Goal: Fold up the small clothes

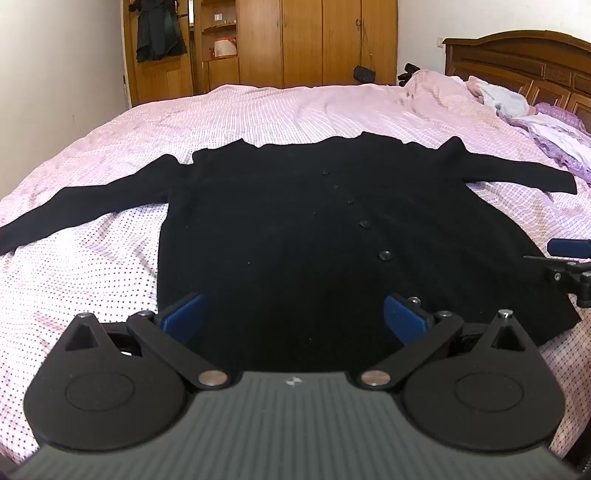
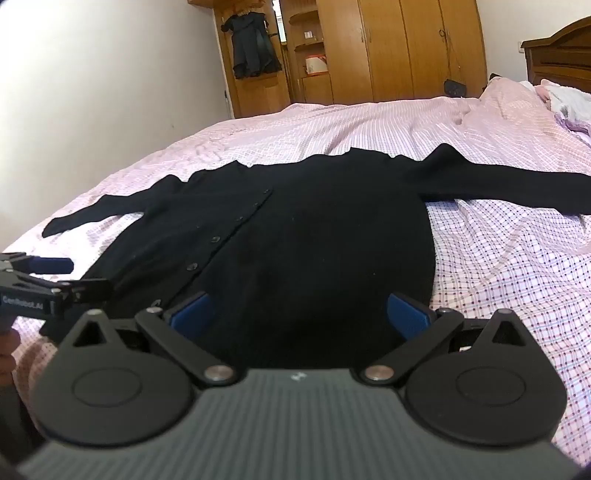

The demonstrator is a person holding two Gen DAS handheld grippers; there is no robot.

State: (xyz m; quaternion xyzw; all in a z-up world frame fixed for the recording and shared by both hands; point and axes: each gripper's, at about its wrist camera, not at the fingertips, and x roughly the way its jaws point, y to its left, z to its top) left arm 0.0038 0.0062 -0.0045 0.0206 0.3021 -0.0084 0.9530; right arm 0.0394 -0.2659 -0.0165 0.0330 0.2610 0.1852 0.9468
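A black buttoned cardigan lies flat on the pink bed, front up, both sleeves spread out to the sides, hem towards me. It also shows in the right wrist view. My left gripper is open and empty, just above the hem near its left part. My right gripper is open and empty, above the hem on the right part. Each gripper shows at the edge of the other's view: the right gripper and the left gripper.
The pink checked bedsheet covers the whole bed. A heap of pale clothes lies by the wooden headboard at the far right. Wooden wardrobes with a dark hanging garment stand beyond the bed.
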